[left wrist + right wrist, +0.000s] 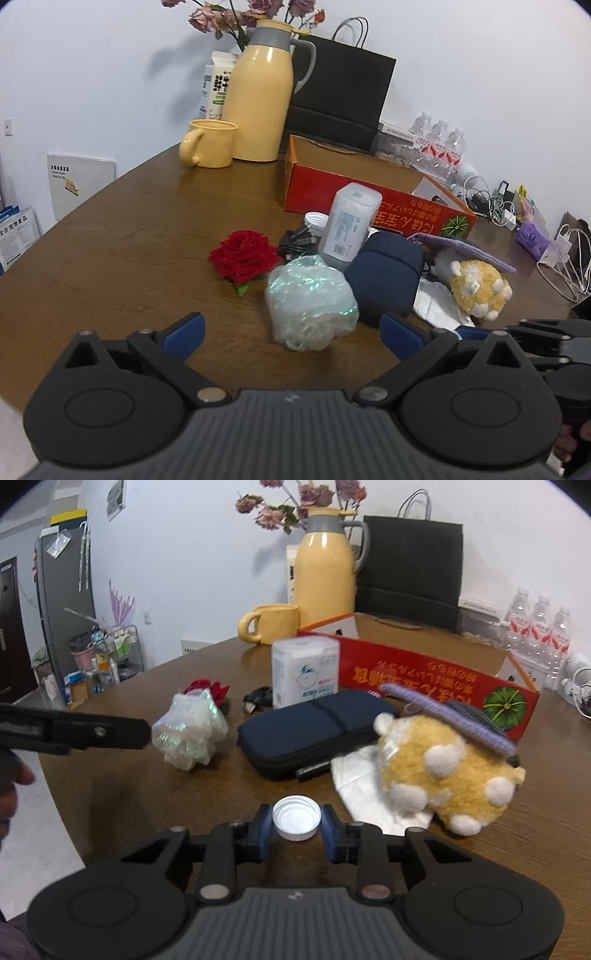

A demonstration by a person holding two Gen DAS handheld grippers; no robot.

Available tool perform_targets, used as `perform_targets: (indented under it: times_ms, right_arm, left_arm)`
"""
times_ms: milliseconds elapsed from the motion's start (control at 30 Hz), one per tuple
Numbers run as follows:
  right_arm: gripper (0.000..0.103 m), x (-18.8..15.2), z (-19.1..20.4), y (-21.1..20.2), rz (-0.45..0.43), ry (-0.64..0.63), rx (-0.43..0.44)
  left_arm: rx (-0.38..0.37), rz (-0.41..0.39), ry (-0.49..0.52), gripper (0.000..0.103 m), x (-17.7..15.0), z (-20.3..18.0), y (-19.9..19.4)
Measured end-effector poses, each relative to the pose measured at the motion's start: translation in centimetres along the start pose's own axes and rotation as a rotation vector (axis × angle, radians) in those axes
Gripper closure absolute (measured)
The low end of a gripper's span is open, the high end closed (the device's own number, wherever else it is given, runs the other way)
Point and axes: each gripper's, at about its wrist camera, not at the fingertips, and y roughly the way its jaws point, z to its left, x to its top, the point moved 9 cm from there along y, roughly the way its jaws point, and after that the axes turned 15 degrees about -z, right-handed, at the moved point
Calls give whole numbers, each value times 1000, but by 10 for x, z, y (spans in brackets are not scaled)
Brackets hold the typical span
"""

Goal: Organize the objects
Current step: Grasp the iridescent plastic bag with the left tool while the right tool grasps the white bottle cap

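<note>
In the right wrist view my right gripper (296, 821) is shut on a white bottle cap (296, 816), which lies open side up on the brown table (122, 797). My left gripper (291, 328) stands wide open just in front of a crumpled iridescent plastic wrap (310, 306); its pads do not touch the wrap. Behind the wrap lie a red rose (243, 256), a navy pouch (386, 280), a white tissue pack (349, 223) and a yellow plush toy (478, 288). An open red cardboard box (314, 184) stands further back.
A yellow thermos (258, 99), yellow mug (210, 144), black paper bag (340, 96) and water bottles (439, 147) line the wall. Cables and chargers (495, 203) crowd the far right. A purple pouch (476, 720) rests on the plush. White paper (362, 782) lies under it.
</note>
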Motion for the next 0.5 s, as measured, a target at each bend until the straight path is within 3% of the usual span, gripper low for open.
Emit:
perform_targets:
  times_ms: [200,500]
  right_arm:
    - [76,8,-9,-10,-22,3,-2]
    - [76,15,-17,-18,-47,14,14]
  left_arm:
    - [22,5,23,4,-1,-8,24]
    - [28,17,68,50,-6,-15,41]
